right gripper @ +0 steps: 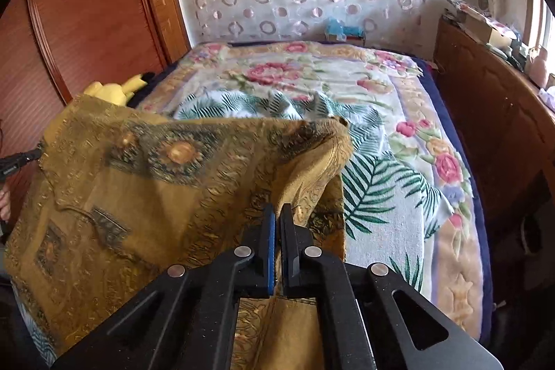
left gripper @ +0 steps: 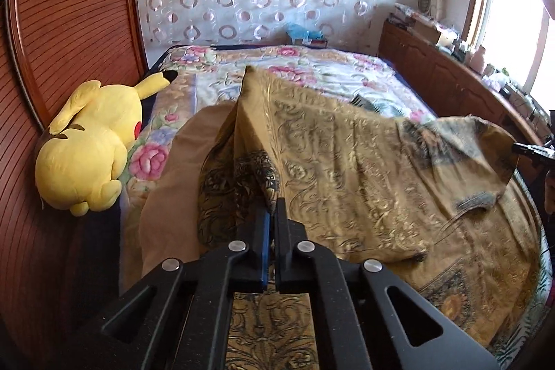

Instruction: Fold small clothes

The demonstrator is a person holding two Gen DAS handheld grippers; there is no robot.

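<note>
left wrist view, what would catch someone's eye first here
The yellow plush toy lying at the bed's left edge against the wooden wardrobe stands out first. Next comes the gold patterned cloth, lifted off the flowery bedspread, one end pinched in the left gripper.

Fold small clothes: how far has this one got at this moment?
Done: no flat, finished fold shows. In hand: the left gripper and right gripper each pinch the mustard patterned garment, lifted above the floral bedspread. Left: carrying it over, laying it flat, releasing.
</note>
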